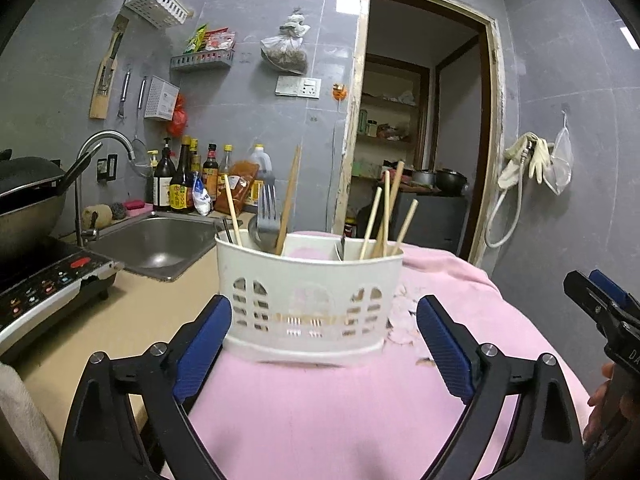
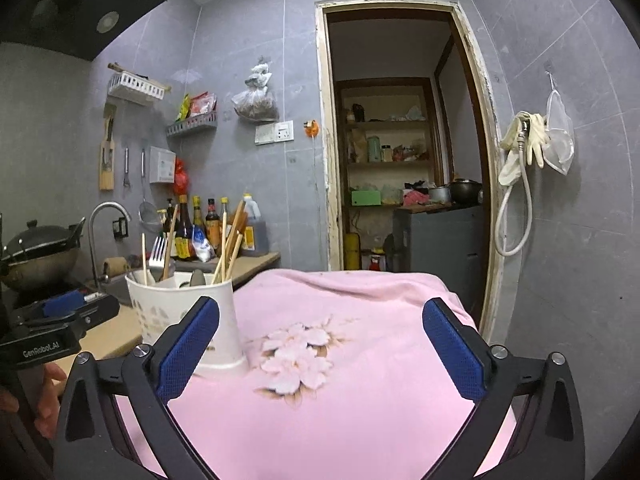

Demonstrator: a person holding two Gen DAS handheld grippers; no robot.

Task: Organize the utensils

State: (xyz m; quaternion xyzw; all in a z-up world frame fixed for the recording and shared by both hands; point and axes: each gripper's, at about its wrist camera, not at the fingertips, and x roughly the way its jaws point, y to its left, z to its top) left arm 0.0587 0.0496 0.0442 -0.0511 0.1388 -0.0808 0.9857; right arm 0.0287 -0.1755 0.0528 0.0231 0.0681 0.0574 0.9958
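A white slotted utensil holder (image 1: 308, 304) stands on a pink cloth (image 1: 320, 408). Its left compartment holds a fork (image 1: 267, 204), a spoon (image 1: 258, 232) and chopsticks; its right compartment holds several more chopsticks (image 1: 386, 216). My left gripper (image 1: 323, 320) is open, its blue pads flanking the holder's lower front; the left pad is close to the holder's corner, the right pad apart from it. My right gripper (image 2: 320, 308) is open wide over the cloth with nothing between its fingers. The holder (image 2: 176, 312) stands just beyond its left finger. Each gripper shows at the edge of the other's view.
Left of the cloth lie a beige counter (image 1: 132, 312), a steel sink (image 1: 160, 244) with a tap, an induction cooker (image 1: 48, 280) and a wok (image 1: 28, 196). Sauce bottles (image 1: 184, 184) line the wall. A doorway (image 2: 400, 160) opens behind. A hand (image 2: 44, 396) holds the left gripper.
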